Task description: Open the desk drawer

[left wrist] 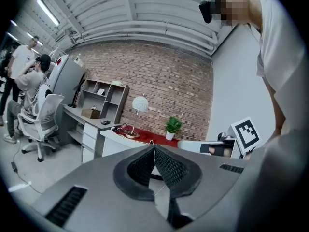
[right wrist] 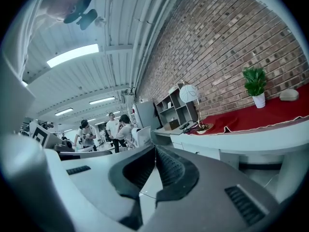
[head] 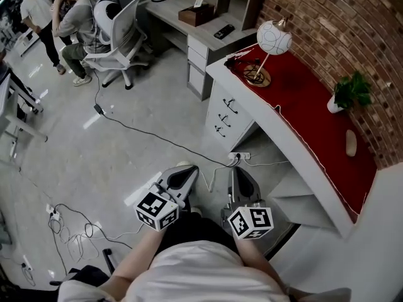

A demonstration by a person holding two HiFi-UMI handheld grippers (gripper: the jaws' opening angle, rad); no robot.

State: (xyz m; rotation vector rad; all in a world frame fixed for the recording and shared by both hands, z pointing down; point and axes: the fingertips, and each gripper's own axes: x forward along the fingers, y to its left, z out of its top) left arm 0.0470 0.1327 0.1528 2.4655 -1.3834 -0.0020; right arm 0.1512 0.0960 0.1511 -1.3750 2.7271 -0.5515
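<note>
Jaws on the left tool (left wrist: 154,147) sit pressed together with nothing between them, and the right tool (right wrist: 155,147) is closed and empty the same way. In the head view both tools are held low in front of the person, side by side over the floor (head: 126,143), with the left tool (head: 187,168) farther out from the white desk (head: 296,151) and the right tool (head: 240,170) near its front edge. Neither tool touches the desk.

The desk drawers (head: 227,116) form a stack of three at the desk's far end, well beyond the tools. Each has a dark handle, and all three fronts sit flush and shut.

A red cloth (head: 308,112) covers the tabletop. On it, above the drawers, a globe lamp (head: 274,38) leans on a thin stem, and a potted plant (head: 349,93) stands farther along, against the brick wall (head: 352,17) behind the desk. A power strip (head: 240,156) lies on the floor beside the foot of the drawer stack, between it and the tools. Past the desk's far end, an office chair (head: 119,33) stands near several people (head: 69,17)
</note>
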